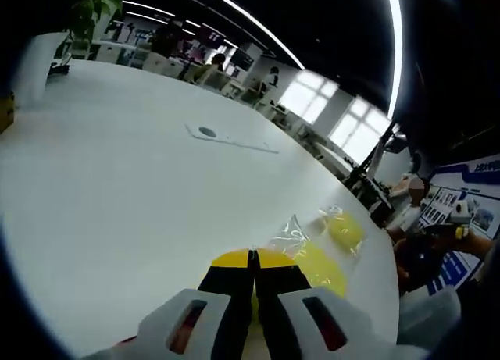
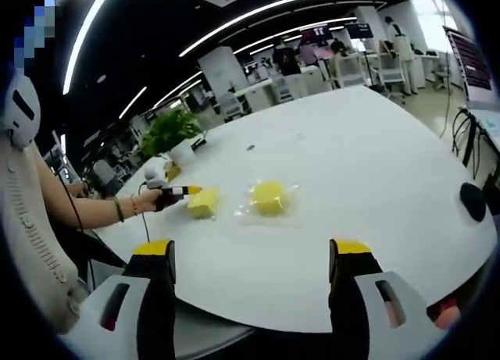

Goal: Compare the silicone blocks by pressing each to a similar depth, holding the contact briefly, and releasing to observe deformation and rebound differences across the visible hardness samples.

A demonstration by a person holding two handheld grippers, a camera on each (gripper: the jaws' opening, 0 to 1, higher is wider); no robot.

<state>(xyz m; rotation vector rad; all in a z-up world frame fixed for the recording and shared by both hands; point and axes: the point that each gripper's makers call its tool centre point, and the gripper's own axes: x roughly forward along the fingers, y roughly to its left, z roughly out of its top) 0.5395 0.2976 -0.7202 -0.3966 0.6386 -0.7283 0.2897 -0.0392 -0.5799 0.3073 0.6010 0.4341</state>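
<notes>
Two yellow silicone blocks lie on a white table (image 2: 375, 165). In the right gripper view the left block (image 2: 203, 204) is touched by the left gripper (image 2: 178, 192), held in a person's hand, and the other block (image 2: 269, 197) sits in clear wrap. My right gripper (image 2: 250, 254) is open, its yellow-tipped jaws wide apart near the table's edge, short of both blocks. In the left gripper view my left gripper (image 1: 251, 257) is shut, its tips against the near block (image 1: 319, 268). The second block (image 1: 344, 229) lies just beyond.
A potted plant (image 2: 168, 133) stands at the table's far left. A small cable plate (image 1: 207, 131) is set into the tabletop (image 1: 117, 188). A black object (image 2: 473, 201) lies at the right edge. A person's forearm (image 2: 86, 212) reaches in. Desks and people are behind.
</notes>
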